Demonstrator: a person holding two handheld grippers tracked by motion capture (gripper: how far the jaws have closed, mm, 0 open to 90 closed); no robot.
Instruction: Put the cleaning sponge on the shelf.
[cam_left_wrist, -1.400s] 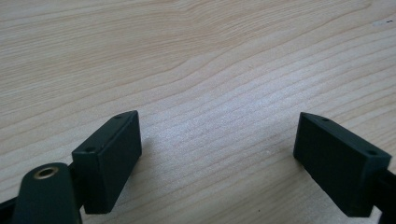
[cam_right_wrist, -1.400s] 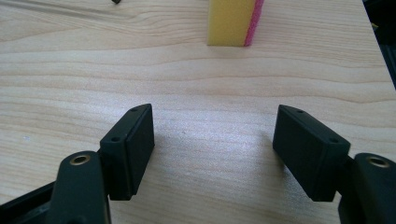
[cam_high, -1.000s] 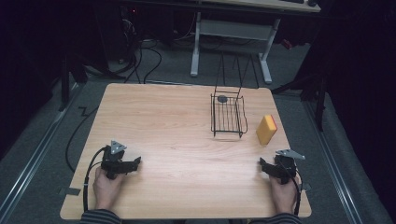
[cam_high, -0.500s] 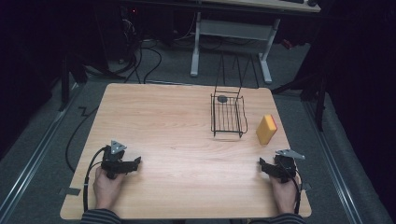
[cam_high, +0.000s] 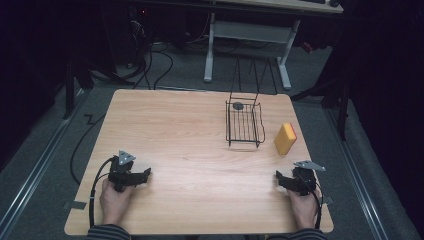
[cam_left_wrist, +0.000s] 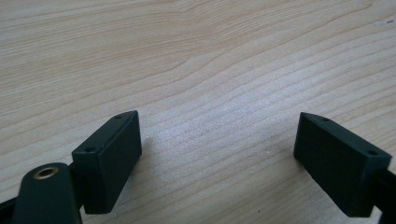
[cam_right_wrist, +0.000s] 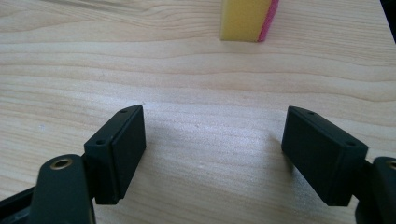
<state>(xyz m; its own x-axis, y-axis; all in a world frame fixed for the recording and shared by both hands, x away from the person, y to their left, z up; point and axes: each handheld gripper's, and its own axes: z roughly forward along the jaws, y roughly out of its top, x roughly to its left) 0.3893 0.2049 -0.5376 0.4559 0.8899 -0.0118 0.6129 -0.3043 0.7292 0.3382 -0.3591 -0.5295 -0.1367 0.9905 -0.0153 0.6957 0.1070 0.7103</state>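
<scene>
A yellow sponge (cam_high: 285, 138) with a pink backing stands on edge near the table's right side; the right gripper view has the sponge (cam_right_wrist: 245, 19) straight ahead. A black wire basket (cam_high: 244, 125) sits left of it, with a small dark round object (cam_high: 238, 105) at its far end. My left gripper (cam_high: 143, 176) rests low at the front left, open, nothing between its jaws. In its own view the left gripper (cam_left_wrist: 217, 161) faces bare wood. My right gripper (cam_high: 281, 180) rests at the front right, open and empty, a short way in front of the sponge; its own view shows the right gripper (cam_right_wrist: 212, 156).
The wooden table (cam_high: 180, 135) has wide bare room in its middle and left. Cables (cam_high: 80, 145) trail off the left edge to the floor. A white desk frame (cam_high: 250, 35) stands beyond the far edge.
</scene>
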